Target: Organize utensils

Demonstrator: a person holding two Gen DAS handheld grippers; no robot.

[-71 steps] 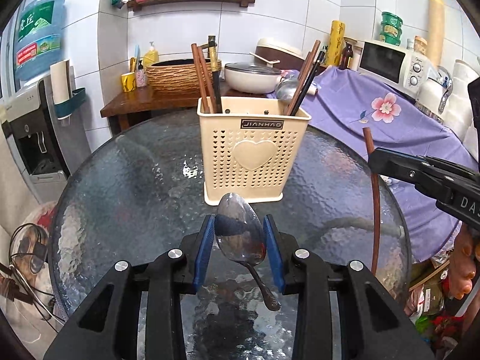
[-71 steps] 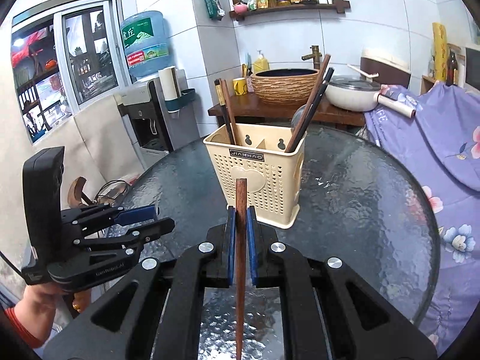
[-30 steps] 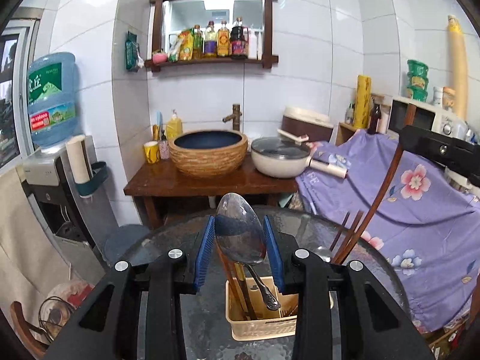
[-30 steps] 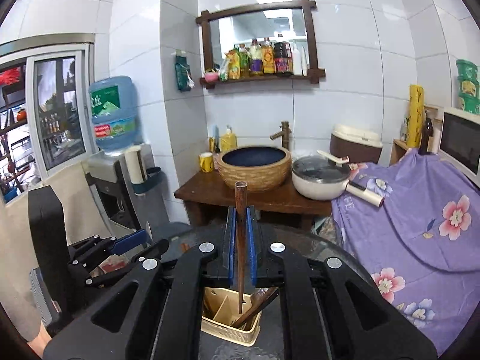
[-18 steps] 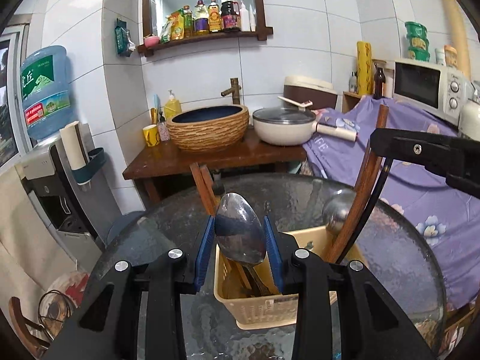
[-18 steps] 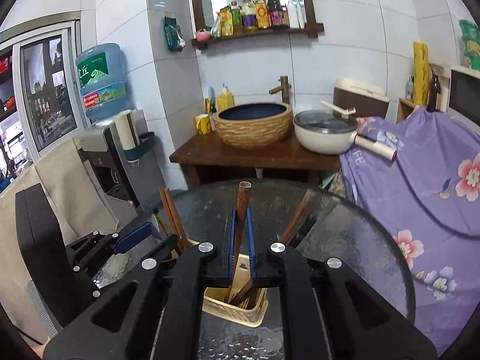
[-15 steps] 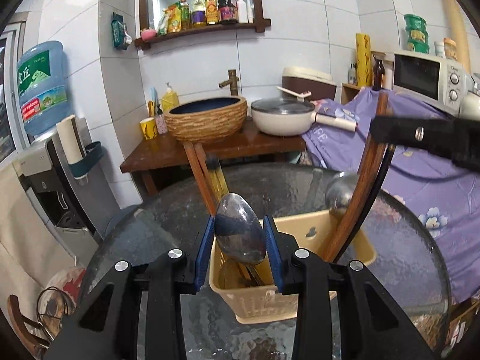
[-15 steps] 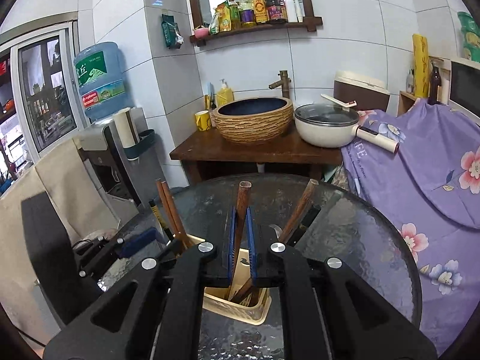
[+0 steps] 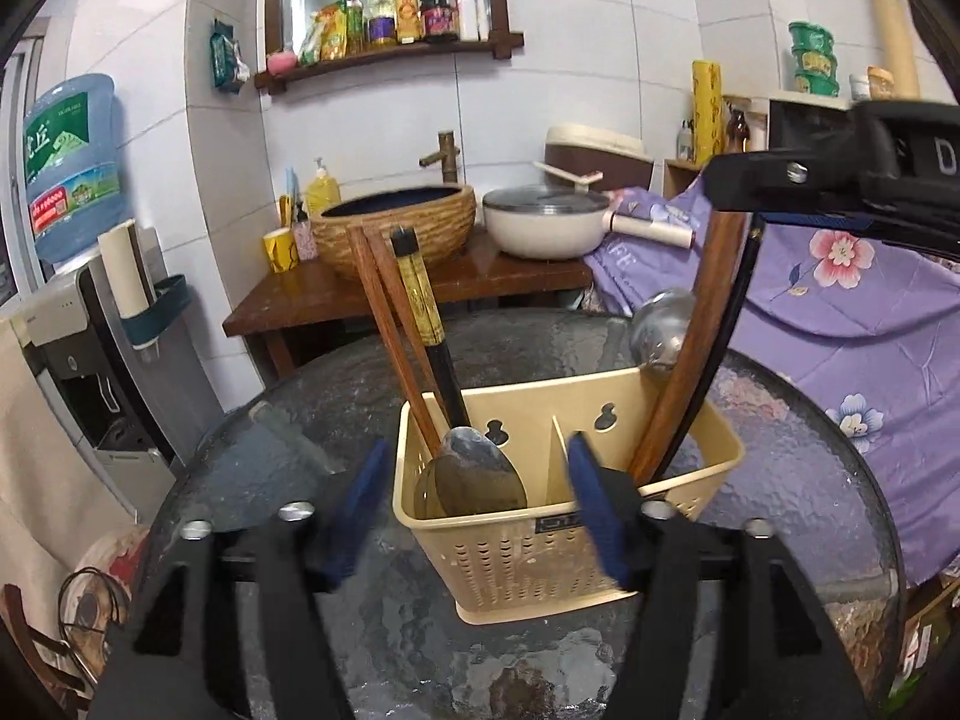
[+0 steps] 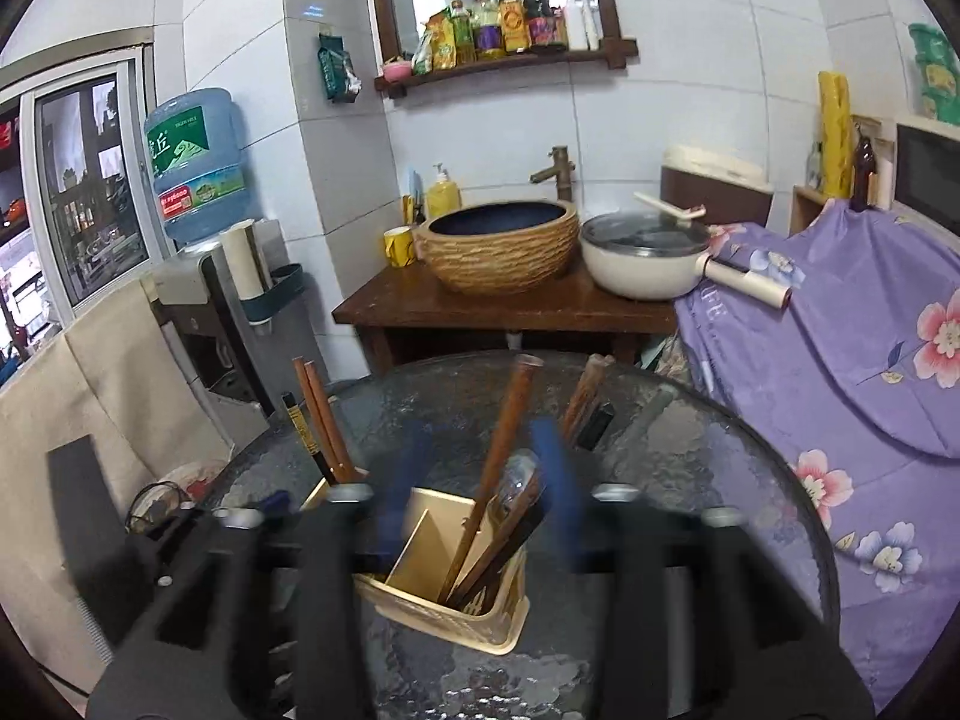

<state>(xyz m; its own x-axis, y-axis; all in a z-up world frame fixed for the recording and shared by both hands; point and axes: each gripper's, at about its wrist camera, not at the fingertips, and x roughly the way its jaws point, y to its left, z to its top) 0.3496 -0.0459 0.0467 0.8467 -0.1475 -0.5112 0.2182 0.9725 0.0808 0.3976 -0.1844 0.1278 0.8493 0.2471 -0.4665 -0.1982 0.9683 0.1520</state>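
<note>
Cream perforated plastic caddy, two compartments, standing on the textured glass surface. Contents, left compartment: steel spoon, bowl up, leaning with three chopsticks. Right compartment: brown chopstick leaning among more sticks and a ladle.

Your left tool: jaws opening, blue pads clear of the spoon on either side; spoon released. Your right tool: jaws opening, blurred, chopstick standing free between the pads; released.

Hazards, as judged: both tools straddle upright handles. Withdraw sideways or tilted and a pad may hook the spoon or a stick, levering it out or tipping the light caddy on slick glass. The two tools sit close together; a crossed retreat could knock them.
</note>
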